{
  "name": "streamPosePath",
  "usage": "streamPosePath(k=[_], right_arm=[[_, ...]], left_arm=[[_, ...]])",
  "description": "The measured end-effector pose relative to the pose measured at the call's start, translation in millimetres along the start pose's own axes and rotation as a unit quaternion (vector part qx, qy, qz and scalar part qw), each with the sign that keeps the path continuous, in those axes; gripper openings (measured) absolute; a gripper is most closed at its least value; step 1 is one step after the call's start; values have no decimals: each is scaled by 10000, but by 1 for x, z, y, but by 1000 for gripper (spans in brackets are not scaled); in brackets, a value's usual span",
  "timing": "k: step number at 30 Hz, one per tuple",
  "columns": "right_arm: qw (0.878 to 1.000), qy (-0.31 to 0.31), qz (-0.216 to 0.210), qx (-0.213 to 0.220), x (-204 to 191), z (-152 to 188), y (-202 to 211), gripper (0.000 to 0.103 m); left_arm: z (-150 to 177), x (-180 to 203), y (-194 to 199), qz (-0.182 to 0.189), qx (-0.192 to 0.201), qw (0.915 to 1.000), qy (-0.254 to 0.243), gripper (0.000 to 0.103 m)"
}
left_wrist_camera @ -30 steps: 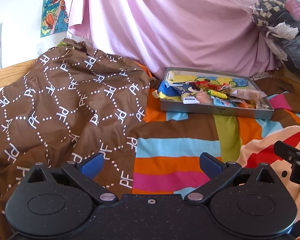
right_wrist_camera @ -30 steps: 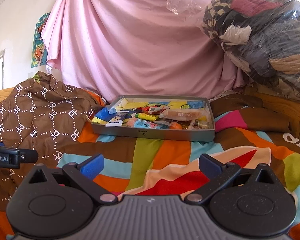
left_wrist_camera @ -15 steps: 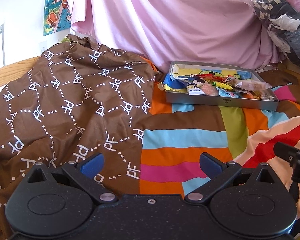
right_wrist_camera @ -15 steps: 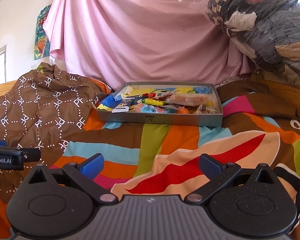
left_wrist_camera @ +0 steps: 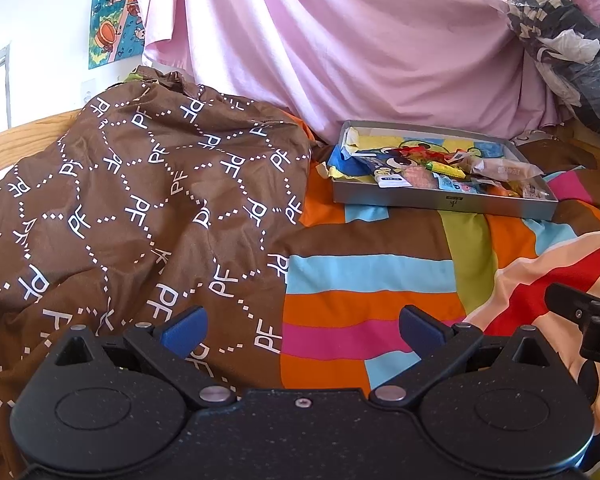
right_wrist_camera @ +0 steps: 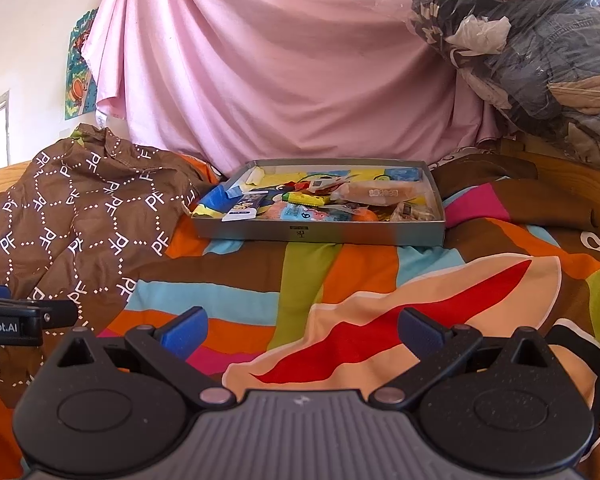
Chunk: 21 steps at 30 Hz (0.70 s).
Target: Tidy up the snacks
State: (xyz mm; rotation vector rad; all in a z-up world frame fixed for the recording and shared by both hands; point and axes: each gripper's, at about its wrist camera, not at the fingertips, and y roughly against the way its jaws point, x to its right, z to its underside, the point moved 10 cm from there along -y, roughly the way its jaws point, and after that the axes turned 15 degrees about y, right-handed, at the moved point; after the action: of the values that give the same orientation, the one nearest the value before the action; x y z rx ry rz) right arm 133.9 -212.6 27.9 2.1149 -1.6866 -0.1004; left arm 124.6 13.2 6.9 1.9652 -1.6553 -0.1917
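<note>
A shallow grey tray [left_wrist_camera: 444, 202] [right_wrist_camera: 320, 234] lies on the striped bedspread, far ahead of both grippers. Several snack packets are piled in it: a clear-wrapped pastry [right_wrist_camera: 380, 193], a yellow-green bar [right_wrist_camera: 306, 199], a blue-and-white packet [right_wrist_camera: 242, 210]. My left gripper [left_wrist_camera: 302, 330] hangs low over the bedspread with blue pads wide apart and nothing between them. My right gripper [right_wrist_camera: 302, 330] stands open and empty as well, over the red and cream patch. Each gripper shows at the edge of the other's view.
A brown quilt [left_wrist_camera: 140, 208] with white lettering is heaped on the left. A pink sheet [right_wrist_camera: 284, 72] hangs behind the tray. Bagged clothes [right_wrist_camera: 540, 48] are stacked at the back right over a wooden bed frame [right_wrist_camera: 572, 184]. A poster [left_wrist_camera: 114, 12] is on the wall.
Both grippers have drawn back and tilted slightly, so the tray looks farther away and higher in each view. Both stay open and empty.
</note>
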Motion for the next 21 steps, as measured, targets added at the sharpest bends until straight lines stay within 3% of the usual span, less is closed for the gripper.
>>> streamPosePath(k=[21], right_arm=[[10000,42,-39,-32,-3,1,-1,103]], left_arm=[[1,0,-1,2,-26,10000,24,102]])
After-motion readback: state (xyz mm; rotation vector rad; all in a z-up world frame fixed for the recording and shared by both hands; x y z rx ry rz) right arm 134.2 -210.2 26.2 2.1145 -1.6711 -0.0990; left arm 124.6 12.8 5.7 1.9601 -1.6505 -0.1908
